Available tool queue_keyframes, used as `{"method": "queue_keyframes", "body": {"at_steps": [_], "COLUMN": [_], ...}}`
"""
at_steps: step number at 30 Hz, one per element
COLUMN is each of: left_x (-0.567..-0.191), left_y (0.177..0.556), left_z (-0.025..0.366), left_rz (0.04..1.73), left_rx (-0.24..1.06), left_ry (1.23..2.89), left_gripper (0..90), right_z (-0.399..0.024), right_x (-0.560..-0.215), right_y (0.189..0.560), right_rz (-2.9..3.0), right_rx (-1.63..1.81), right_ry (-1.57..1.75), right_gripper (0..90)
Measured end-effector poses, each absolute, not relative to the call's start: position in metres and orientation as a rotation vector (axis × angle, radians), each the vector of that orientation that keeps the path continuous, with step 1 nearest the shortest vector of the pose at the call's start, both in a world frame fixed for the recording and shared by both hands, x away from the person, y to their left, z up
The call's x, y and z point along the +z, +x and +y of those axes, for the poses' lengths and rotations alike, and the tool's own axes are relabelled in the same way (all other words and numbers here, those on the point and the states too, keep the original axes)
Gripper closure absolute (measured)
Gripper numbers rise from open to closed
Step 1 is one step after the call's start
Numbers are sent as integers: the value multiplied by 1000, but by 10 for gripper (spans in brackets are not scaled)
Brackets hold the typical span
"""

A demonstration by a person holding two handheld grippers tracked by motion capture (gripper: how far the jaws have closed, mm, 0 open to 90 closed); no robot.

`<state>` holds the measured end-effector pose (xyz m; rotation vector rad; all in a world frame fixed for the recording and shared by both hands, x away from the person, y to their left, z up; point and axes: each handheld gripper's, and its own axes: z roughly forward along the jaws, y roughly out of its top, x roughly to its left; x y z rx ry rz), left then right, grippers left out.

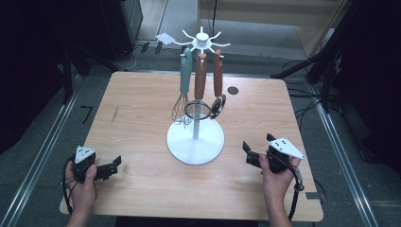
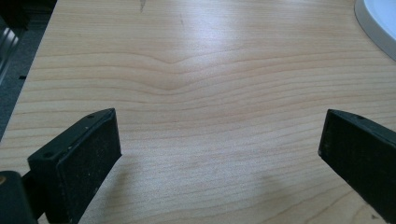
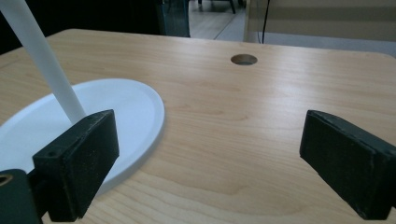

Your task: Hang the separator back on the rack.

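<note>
A white utensil stand with a round base and a thin pole stands mid-table. From its top hooks hang a teal-handled whisk, a wooden-handled round strainer and a wooden-handled spoon. My left gripper rests low at the front left, open and empty, pointing toward the stand; its own view has bare wood between the jaws. My right gripper sits at the front right, also open and empty, with the stand's base and pole just beyond its left jaw.
The wooden table has a round cable hole behind the stand, also seen from the right gripper. Dark equipment, cables and floor rails surround the table. The base's rim edges the left gripper view.
</note>
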<state>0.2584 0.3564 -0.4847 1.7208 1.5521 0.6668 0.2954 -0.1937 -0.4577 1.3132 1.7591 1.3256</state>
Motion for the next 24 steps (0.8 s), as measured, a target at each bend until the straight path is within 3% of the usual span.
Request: {"method": "queue_keyframes", "body": {"at_steps": [24], "left_x": [-485], "left_y": [258], "left_z": [357], "left_rz": [1554], "left_rx": [660], "left_ry": [1722], "left_gripper": [0], "right_z": [-253], "right_x": [-486], "right_y": [278], "right_rz": [1727], "right_rx": [1225], "right_ry": [1406], "right_gripper": [50]}}
